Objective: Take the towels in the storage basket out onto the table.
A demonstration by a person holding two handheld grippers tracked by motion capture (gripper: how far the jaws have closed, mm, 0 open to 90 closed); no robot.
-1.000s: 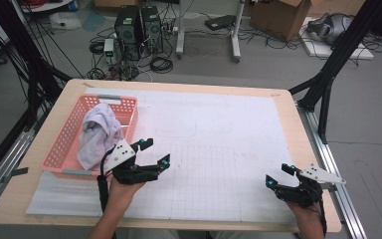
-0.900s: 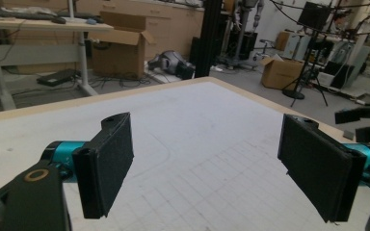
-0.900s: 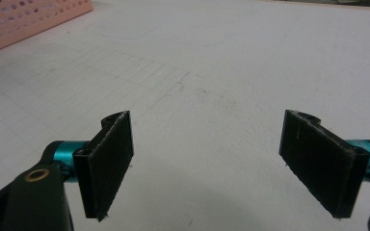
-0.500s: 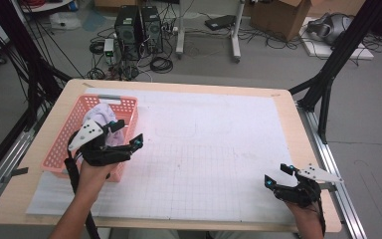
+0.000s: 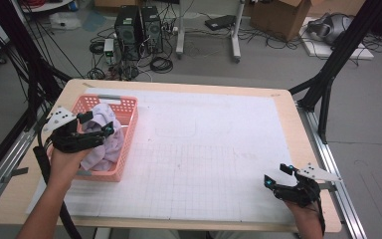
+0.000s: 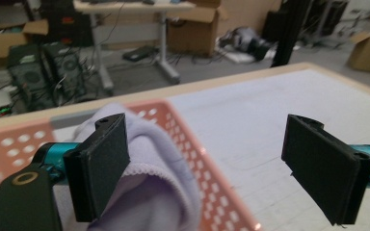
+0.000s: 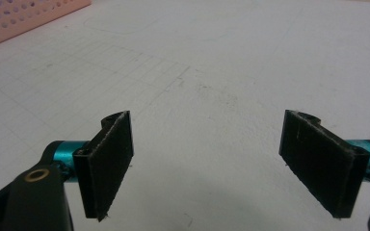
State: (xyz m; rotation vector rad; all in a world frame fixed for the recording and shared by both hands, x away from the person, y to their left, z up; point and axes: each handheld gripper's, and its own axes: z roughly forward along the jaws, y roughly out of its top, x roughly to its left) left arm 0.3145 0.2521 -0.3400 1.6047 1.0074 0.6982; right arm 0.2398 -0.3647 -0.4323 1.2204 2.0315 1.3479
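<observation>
A pink plastic basket (image 5: 127, 130) stands at the table's left, with a crumpled lavender cloth (image 5: 104, 152) in it. My left gripper (image 5: 98, 123) hovers open just above the cloth and the basket. In the left gripper view its left jaw hangs over the cloth (image 6: 156, 187), its right jaw over the white mat beyond the basket's rim (image 6: 207, 178); nothing is between them (image 6: 207, 144). My right gripper (image 5: 277, 175) rests open near the front right corner, low over the bare mat (image 7: 207, 144). A corner of the basket (image 7: 24, 19) appears far off in the right gripper view.
A white gridded mat (image 5: 204, 149) covers most of the wooden table (image 5: 298, 129). Black frame legs (image 5: 328, 84) stand at the right side, and a metal rail (image 5: 0, 184) runs along the left. Computer towers (image 5: 139, 30), cables and boxes lie on the floor beyond.
My left gripper has moved left and away from the front of the mat to above the basket and cloth, still open. The right gripper has stayed put.
</observation>
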